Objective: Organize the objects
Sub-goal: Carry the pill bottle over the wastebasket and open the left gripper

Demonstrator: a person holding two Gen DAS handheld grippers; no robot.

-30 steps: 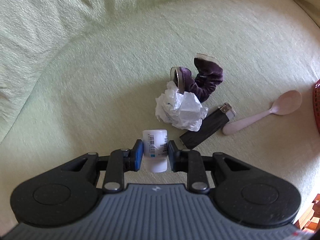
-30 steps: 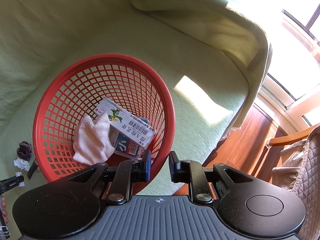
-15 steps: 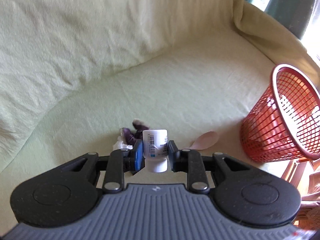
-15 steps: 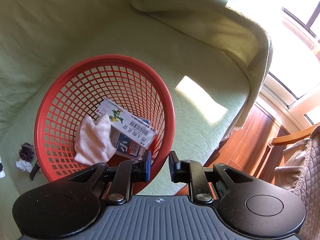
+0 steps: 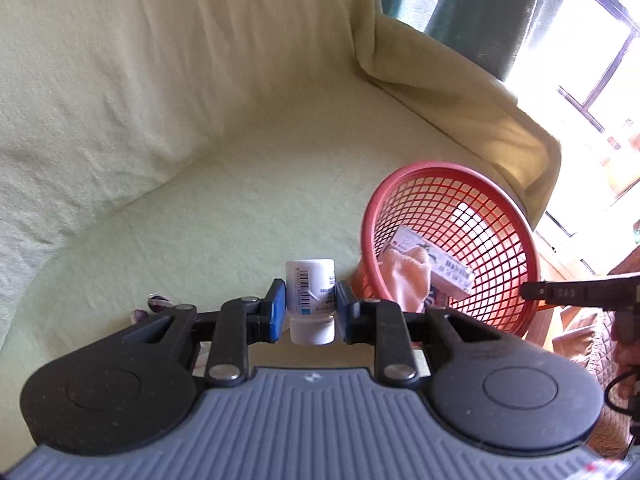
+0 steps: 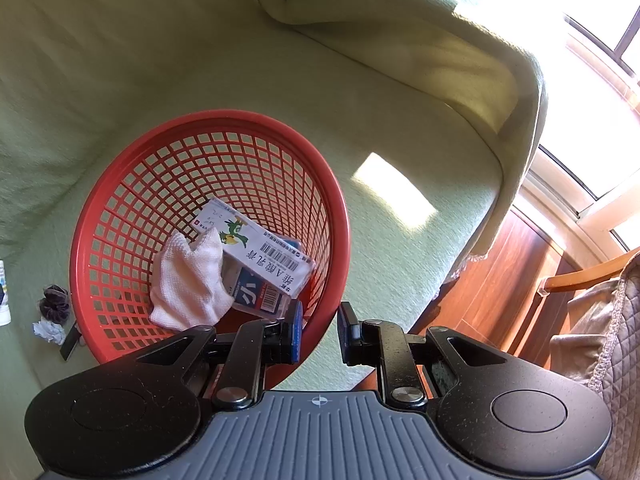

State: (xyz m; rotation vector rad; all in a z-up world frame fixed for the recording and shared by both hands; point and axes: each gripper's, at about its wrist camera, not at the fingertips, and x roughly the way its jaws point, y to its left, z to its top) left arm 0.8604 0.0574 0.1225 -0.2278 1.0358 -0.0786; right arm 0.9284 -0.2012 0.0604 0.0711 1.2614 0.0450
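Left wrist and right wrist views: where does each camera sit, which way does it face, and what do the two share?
Left wrist: on the left gripper, looking down across the sofa seat; its pads clamp a white bottle; the right gripper's tip shows at right.
Right wrist: on the right gripper, facing steeply down, gripping the red basket by its rim.
Shared: basket, white cloth, printed box.

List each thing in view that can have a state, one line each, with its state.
Left hand-held gripper: shut on small white bottle.
Right hand-held gripper: gripping the red basket rim.
Red basket: tilted, holding white cloth and cartons.
Scrunchie: lying on sofa.
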